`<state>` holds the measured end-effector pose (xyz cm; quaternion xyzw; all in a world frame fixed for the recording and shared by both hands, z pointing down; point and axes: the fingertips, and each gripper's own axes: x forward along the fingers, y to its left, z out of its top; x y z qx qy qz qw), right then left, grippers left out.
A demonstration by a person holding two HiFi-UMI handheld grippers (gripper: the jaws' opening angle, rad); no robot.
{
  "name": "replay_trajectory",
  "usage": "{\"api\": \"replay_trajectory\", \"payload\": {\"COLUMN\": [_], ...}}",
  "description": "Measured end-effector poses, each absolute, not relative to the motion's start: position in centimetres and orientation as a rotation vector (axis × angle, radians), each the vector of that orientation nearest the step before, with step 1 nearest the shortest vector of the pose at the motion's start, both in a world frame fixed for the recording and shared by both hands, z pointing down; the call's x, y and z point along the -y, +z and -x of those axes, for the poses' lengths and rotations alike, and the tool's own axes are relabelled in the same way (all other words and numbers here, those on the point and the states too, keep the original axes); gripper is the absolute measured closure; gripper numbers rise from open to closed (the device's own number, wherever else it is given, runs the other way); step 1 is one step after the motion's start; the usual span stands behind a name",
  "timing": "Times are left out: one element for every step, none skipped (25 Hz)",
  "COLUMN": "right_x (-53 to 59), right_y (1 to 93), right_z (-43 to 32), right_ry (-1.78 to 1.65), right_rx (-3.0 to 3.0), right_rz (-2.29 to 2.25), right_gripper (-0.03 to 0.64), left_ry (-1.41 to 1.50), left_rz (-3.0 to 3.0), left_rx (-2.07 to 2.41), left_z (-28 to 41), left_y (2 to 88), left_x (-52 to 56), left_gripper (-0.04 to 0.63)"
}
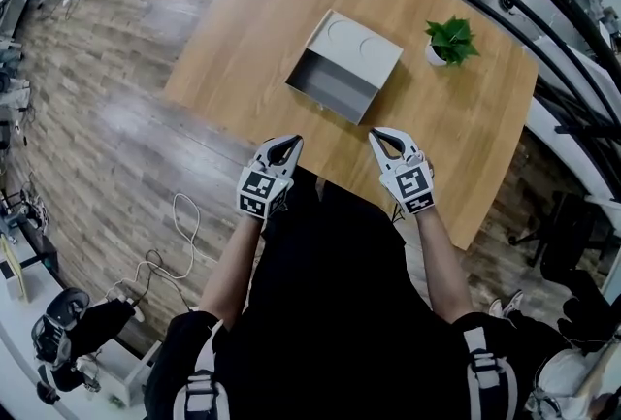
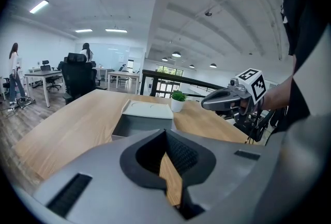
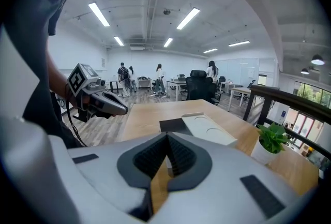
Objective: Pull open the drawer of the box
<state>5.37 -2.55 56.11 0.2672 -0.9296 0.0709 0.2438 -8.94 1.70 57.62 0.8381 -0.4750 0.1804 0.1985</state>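
Note:
A flat grey box (image 1: pixel 355 44) lies in the middle of the wooden table (image 1: pixel 243 30), its top marked with two round recesses. Its drawer (image 1: pixel 330 83) stands pulled out toward me, hollow and empty. Both grippers hover side by side over the table's near edge, short of the drawer and apart from it. My left gripper (image 1: pixel 294 141) is shut with nothing in it. The right gripper (image 1: pixel 375 134) is also shut and empty. In the left gripper view the jaws (image 2: pixel 166 132) meet in front of the drawer (image 2: pixel 140 125). The right gripper view shows its tips (image 3: pixel 167 137) closed before the box (image 3: pixel 209 130).
A small green plant in a white pot (image 1: pixel 449 41) stands on the table to the right of the box. A black railing (image 1: pixel 543 11) runs past the table's far right side. Cables (image 1: pixel 179 243) lie on the wooden floor at my left. Office chairs and people stand far off.

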Motion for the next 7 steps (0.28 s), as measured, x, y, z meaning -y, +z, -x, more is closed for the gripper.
{"api": "replay_trajectory", "payload": {"right_x": [2.55,2.50,2.40,2.27,2.14,2.01,1.89], "right_y": [56.09,56.05,56.02,56.01,56.01,56.03,56.04], "right_z": [-5.40,-5.39,-5.33,-5.22,-5.09,-4.94,-4.80], "right_ry": [0.196,0.200,0.204,0.209,0.213,0.215,0.217], "right_rx": [2.537,2.536,2.535,2.534,2.532,2.531,2.530], "right_rz": [-0.732,-0.733,-0.734,-0.734,-0.733,-0.731,-0.729], "right_gripper": [0.594,0.594,0.594,0.594,0.594,0.594,0.594], "left_ry": [0.505,0.504,0.503,0.501,0.499,0.498,0.496], "left_rz": [-2.346,-2.346,-2.344,-2.342,-2.339,-2.337,-2.334], "left_rx": [1.328,1.326,1.325,1.324,1.323,1.322,1.322], "left_z": [8.96,8.99,9.05,9.12,9.22,9.32,9.42], "left_y": [57.58,57.52,57.47,57.46,57.46,57.45,57.45], "left_x": [-1.66,-1.66,-1.70,-1.77,-1.84,-1.91,-1.97], "left_gripper": [0.572,0.574,0.574,0.573,0.573,0.573,0.572]}}
